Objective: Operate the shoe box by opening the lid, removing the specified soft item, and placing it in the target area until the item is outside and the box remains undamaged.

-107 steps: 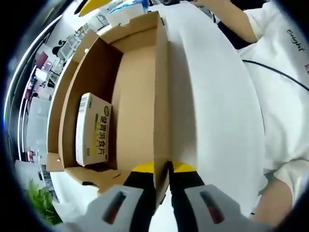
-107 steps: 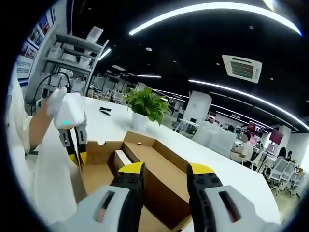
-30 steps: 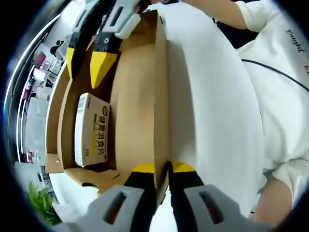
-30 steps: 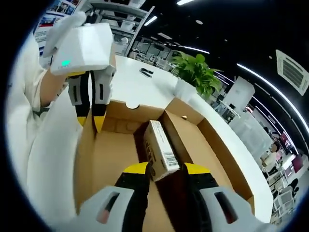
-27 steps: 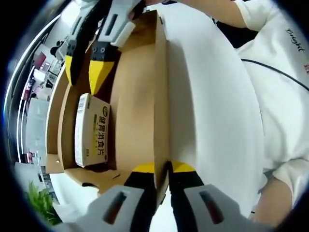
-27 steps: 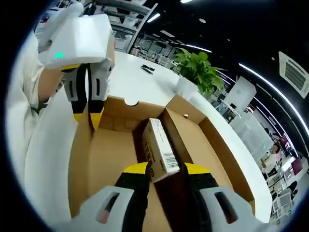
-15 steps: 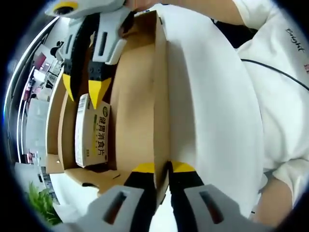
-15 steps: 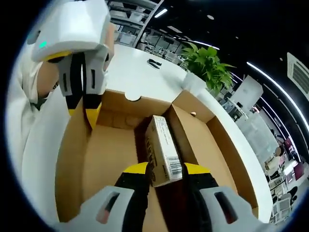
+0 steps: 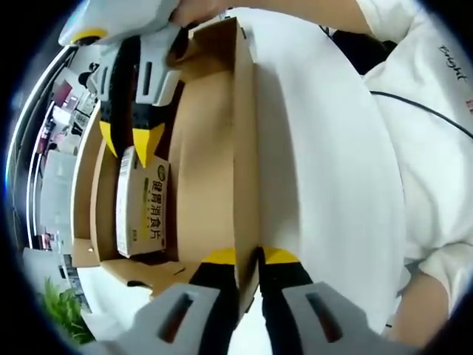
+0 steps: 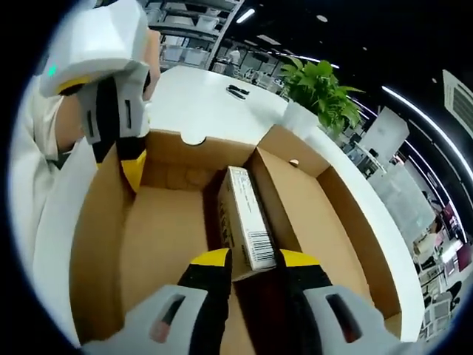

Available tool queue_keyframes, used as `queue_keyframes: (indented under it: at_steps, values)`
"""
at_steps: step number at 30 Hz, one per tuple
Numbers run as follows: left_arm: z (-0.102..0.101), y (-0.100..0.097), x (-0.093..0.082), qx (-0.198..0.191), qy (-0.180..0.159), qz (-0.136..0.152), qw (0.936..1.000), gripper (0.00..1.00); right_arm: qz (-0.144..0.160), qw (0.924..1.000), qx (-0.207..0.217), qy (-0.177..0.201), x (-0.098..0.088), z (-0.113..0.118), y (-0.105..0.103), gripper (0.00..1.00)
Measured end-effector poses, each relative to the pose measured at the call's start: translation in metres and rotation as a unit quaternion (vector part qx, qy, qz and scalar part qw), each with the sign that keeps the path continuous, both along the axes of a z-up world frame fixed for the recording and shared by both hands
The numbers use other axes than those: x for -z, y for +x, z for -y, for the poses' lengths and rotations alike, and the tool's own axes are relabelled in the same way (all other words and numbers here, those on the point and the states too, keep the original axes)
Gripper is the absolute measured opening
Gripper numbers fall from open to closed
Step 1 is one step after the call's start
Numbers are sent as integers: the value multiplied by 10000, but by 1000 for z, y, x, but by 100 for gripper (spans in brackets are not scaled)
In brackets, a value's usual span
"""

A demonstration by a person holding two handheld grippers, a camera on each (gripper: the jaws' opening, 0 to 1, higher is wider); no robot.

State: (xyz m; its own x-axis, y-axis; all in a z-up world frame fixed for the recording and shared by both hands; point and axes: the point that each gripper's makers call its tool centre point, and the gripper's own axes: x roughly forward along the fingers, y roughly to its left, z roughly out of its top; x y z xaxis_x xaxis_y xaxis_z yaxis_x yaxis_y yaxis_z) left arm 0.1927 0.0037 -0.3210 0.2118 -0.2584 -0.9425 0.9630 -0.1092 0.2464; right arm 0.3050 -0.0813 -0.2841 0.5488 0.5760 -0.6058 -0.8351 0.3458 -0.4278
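Left gripper view has the left gripper [image 9: 248,259] pinched on the upright edge of the shoe box's [image 9: 211,170] raised lid [image 9: 246,133], its yellow tips closed tight with the cardboard between them, just as they were a few seconds ago. What has changed is the right gripper [image 9: 131,140]: it was out of this view at first, then came in over the box, and its tips now straddle the near end of the small carton [image 9: 142,201] lying in the box's inner compartment. In the right gripper view the right gripper [image 10: 250,259] has its jaws a little apart with the carton's barcode end [image 10: 245,229] between them; whether the pads actually press the carton cannot be told. The carton itself sits where it did before, on edge against the cardboard divider, and is still inside the box. The left gripper [image 10: 127,159] appears at the upper left of that view, clamped on the lid edge. The box's far wall is cut off by the right gripper's body in the left gripper view. A white table [image 10: 199,107] lies beyond the box, with a potted plant [image 10: 318,89] near its far corner.
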Motion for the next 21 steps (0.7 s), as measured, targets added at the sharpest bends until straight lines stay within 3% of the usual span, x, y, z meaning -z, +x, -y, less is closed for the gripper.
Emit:
queue_keyframes:
  at_steps: [10,17,21]
  values:
    - [0,0,0,-19,24,-44,10000,8,-35,10000,37,-69,-3,4,-4,17]
    - [0,0,0,-18,19,-45,10000,8,-321,9994,42,-157,-4,10,-14,16]
    - [0,0,0,-28,42,-72,10000,7,100,9986,-183,-480,-9,15,-6,23]
